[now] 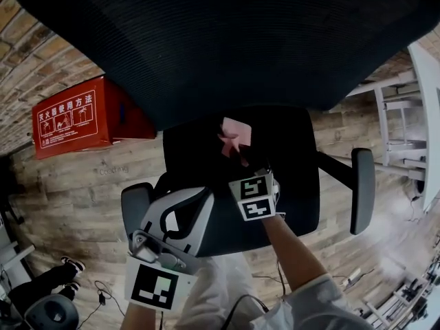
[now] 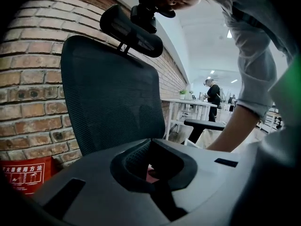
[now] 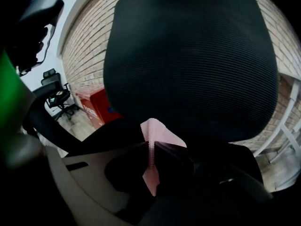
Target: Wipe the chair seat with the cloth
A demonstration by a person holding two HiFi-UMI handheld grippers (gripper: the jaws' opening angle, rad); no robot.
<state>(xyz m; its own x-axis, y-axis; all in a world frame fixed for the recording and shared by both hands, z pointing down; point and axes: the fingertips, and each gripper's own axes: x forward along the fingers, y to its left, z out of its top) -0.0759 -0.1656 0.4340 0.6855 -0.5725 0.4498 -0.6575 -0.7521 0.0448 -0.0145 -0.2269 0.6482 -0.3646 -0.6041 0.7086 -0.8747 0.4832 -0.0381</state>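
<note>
A pink cloth (image 1: 234, 137) lies bunched on the black chair seat (image 1: 292, 163), just below the mesh backrest (image 1: 227, 40). My right gripper (image 1: 243, 159) reaches over the seat and is shut on the cloth (image 3: 158, 136), which sticks up between its jaws in front of the backrest (image 3: 193, 60). My left gripper (image 1: 196, 205) hovers at the seat's front left edge, jaws closed together with nothing between them. In the left gripper view a sliver of pink cloth (image 2: 151, 174) shows through the gap behind the shut gripper (image 2: 150, 141).
Armrests stand at the seat's right (image 1: 362, 188) and left (image 1: 135, 208). A red box (image 1: 75, 119) sits on the wood floor by the brick wall. A white desk frame (image 1: 405, 102) is at the right. A distant person (image 2: 214, 93) stands near tables.
</note>
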